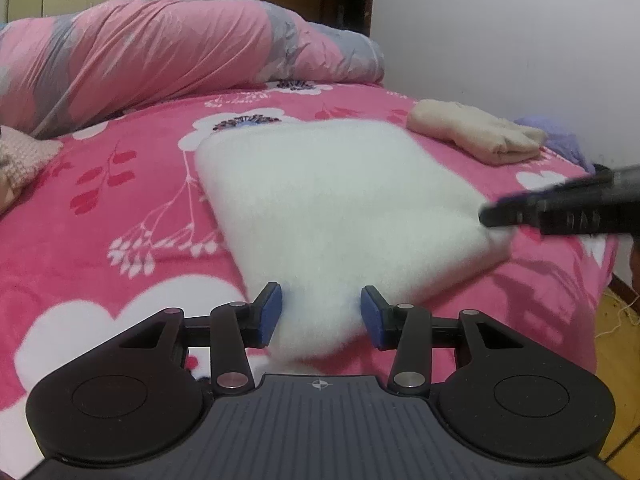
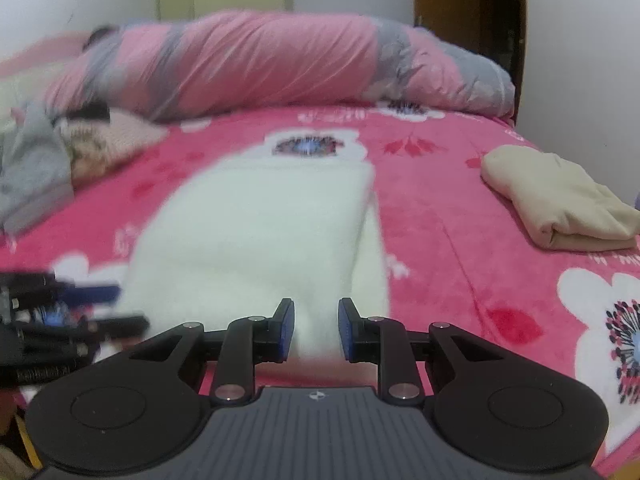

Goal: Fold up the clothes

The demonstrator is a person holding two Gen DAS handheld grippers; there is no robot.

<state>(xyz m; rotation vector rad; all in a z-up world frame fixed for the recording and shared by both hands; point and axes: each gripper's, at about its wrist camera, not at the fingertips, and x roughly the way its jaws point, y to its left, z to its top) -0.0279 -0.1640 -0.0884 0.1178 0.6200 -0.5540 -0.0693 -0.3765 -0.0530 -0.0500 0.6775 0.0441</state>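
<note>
White fleece (image 1: 336, 204) folded on the pink bed (image 1: 100, 240).
I'm holding my left hand-held gripper (image 1: 321, 314) and right hand-held gripper (image 2: 317, 330) part-open around its near edge, pads not pinching.

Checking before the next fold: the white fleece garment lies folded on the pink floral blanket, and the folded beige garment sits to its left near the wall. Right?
Not quite. The folded beige garment sits to the right of the white fleece garment, not the left, as the right wrist view shows. The rest holds: the white one lies folded on the pink floral blanket.
</note>
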